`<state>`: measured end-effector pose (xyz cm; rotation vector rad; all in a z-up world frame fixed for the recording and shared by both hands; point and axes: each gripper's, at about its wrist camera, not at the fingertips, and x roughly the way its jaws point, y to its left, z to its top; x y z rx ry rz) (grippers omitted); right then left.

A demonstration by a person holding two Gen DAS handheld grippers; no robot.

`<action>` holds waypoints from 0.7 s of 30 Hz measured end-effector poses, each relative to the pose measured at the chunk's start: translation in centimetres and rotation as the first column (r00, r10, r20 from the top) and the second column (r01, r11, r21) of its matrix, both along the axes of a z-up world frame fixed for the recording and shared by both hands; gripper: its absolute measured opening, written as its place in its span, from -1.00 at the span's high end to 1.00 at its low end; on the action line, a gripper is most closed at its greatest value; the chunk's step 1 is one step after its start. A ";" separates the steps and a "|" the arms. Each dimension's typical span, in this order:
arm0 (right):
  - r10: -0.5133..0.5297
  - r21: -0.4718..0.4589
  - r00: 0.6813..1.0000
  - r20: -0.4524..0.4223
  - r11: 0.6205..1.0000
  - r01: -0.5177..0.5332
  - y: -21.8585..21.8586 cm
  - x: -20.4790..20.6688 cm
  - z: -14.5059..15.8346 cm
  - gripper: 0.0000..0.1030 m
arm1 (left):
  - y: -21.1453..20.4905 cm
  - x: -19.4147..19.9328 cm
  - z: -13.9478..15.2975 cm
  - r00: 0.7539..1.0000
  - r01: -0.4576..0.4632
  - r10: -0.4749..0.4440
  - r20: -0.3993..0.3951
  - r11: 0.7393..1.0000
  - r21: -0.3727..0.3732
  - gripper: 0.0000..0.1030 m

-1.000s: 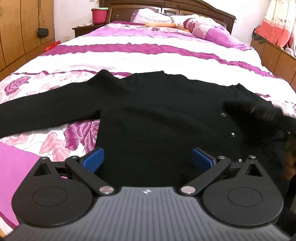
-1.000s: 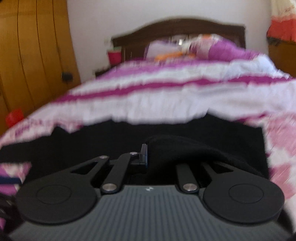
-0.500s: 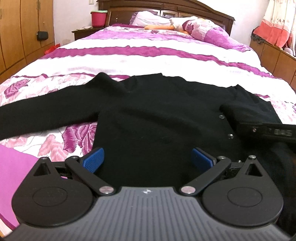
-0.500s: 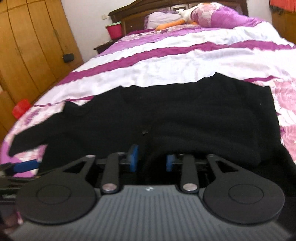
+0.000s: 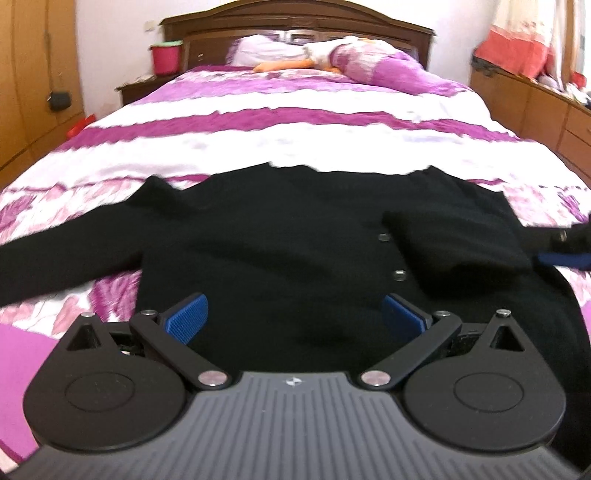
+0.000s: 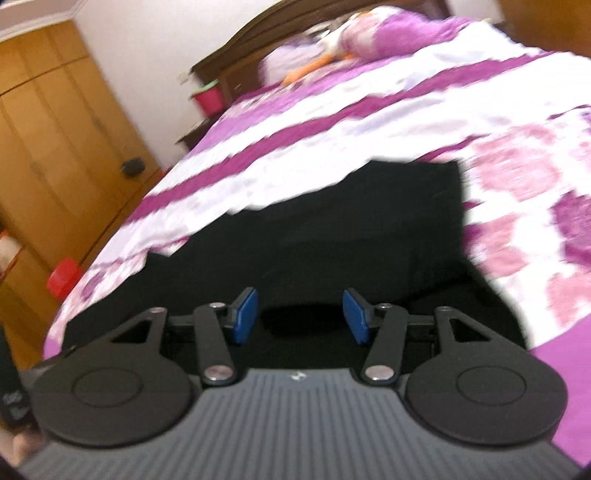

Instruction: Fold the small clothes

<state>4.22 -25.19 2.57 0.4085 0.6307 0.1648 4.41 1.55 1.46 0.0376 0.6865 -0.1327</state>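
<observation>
A black buttoned sweater (image 5: 280, 240) lies flat on the bed. Its left sleeve (image 5: 55, 258) stretches out to the left. Its right sleeve (image 5: 454, 243) is folded in over the body, beside two buttons (image 5: 399, 275). My left gripper (image 5: 295, 319) is open and empty over the sweater's near hem. My right gripper (image 6: 301, 314) is open and empty just above the folded sleeve (image 6: 369, 258); its blue pad shows at the right edge of the left wrist view (image 5: 565, 258).
The bed has a purple, white and floral cover (image 5: 295, 122), with pillows (image 5: 373, 62) and a wooden headboard (image 5: 295, 22) at the far end. A nightstand holds a pink bucket (image 5: 166, 57). Wooden wardrobes (image 6: 55, 147) stand left, a wooden cabinet (image 5: 535, 107) right.
My right gripper let go of the right sleeve, opened, and drew back to the right. The sleeve now rests folded on the sweater's body. My left gripper stayed open and rose slightly.
</observation>
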 end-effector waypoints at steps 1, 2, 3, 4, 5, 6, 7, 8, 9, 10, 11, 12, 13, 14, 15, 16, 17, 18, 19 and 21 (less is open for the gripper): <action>-0.030 -0.002 1.000 0.007 1.000 0.030 -0.6 -0.2 0.1 -0.08 | -0.7 -0.1 0.1 1.000 0.017 -0.017 0.005 1.000 0.009 -1.00; -0.058 0.007 0.998 0.011 0.998 0.058 -1.2 -0.4 0.1 -0.09 | -1.4 -0.1 0.2 0.999 0.031 -0.031 0.008 0.999 0.017 -1.00; -0.079 0.026 0.997 0.008 0.997 0.078 -1.9 -0.5 -0.1 -0.09 | -2.1 -0.1 0.4 0.999 0.046 -0.046 0.012 0.999 0.026 -1.00; -0.096 0.048 0.995 0.002 0.994 0.095 -2.6 -0.5 -0.3 -0.09 | -2.8 -0.1 0.5 0.998 0.059 -0.060 0.017 0.998 0.036 -1.00; -0.115 0.072 0.993 -0.003 0.991 0.115 -3.3 -0.6 -0.6 -0.09 | -3.6 -0.2 0.5 0.997 0.073 -0.074 0.028 0.996 0.051 -1.00; -0.133 0.088 0.991 -0.005 0.987 0.133 -3.9 -0.8 -0.9 -0.09 | -4.4 -0.3 0.6 0.995 0.085 -0.088 0.042 0.994 0.070 -1.00; -0.151 0.097 0.988 -0.006 0.984 0.151 -4.4 -0.9 -1.1 -0.09 | -5.3 -0.3 0.6 0.993 0.096 -0.102 0.057 0.991 0.096 -1.00; -0.172 0.100 0.985 -0.008 0.980 0.172 -4.9 -1.0 -1.5 -0.09 | -6.2 -0.4 0.5 0.991 0.110 -0.119 0.067 0.986 0.126 -1.00; -0.191 0.099 0.982 -0.009 0.977 0.191 -5.4 -1.3 -1.7 -0.09 | -7.1 -0.5 0.3 0.988 0.125 -0.137 0.073 0.981 0.150 -1.00; -0.209 0.096 0.978 -0.009 0.973 0.209 -5.8 -1.5 -2.1 -0.09 | -8.1 -0.5 0.1 0.985 0.142 -0.156 0.075 0.975 0.171 -1.00; -0.226 0.094 0.974 -0.011 0.970 0.226 -6.2 -1.6 -2.4 -0.09 | -9.0 -0.4 -0.1 0.982 0.157 -0.173 0.074 0.969 0.189 -1.00; -0.245 0.095 0.969 -0.012 0.965 0.245 -6.6 -1.8 -2.7 -0.09 | -9.9 -0.4 -0.3 0.980 0.169 -0.186 0.069 0.965 0.200 -1.00; -0.263 0.102 0.965 -0.011 0.959 0.263 -7.1 -2.0 -3.0 -0.09 | -10.8 -0.3 -0.6 0.978 0.180 -0.197 0.064 0.961 0.209 -1.00; -0.277 0.111 0.961 -0.010 0.954 0.277 -7.6 -2.3 -3.3 -0.09 | -11.7 -0.2 -0.9 0.977 0.189 -0.206 0.060 0.958 0.217 -1.00; -0.288 0.125 0.957 -0.012 0.950 0.288 -8.2 -2.6 -3.7 -0.09 | -12.5 -0.1 -1.2 0.975 0.197 -0.215 0.059 0.954 0.225 -1.00; -0.297 0.137 0.955 -0.017 0.945 0.296 -8.6 -2.8 -4.0 -0.09 | -13.4 0.0 -1.5 0.972 0.205 -0.225 0.062 0.950 0.235 -1.00; -0.306 0.147 0.952 -0.021 0.941 0.305 -9.0 -3.0 -4.4 -0.09 | -14.2 0.0 -1.8 0.970 0.212 -0.235 0.067 0.945 0.250 -1.00; -0.312 0.152 0.950 -0.021 0.938 0.311 -9.3 -3.2 -4.6 -0.09 | -15.0 0.0 -2.0 0.967 0.218 -0.246 0.074 0.939 0.267 -1.00; -0.319 0.150 0.948 -0.018 0.936 0.318 -9.5 -3.4 -4.8 -0.09 | -15.8 0.1 -2.3 0.963 0.225 -0.257 0.081 0.932 0.286 -1.00; -0.337 0.126 0.941 -0.010 0.934 0.336 -9.8 -3.7 -5.1 -0.09 | -17.3 0.1 -2.8 0.955 0.233 -0.279 0.103 0.917 0.325 -1.00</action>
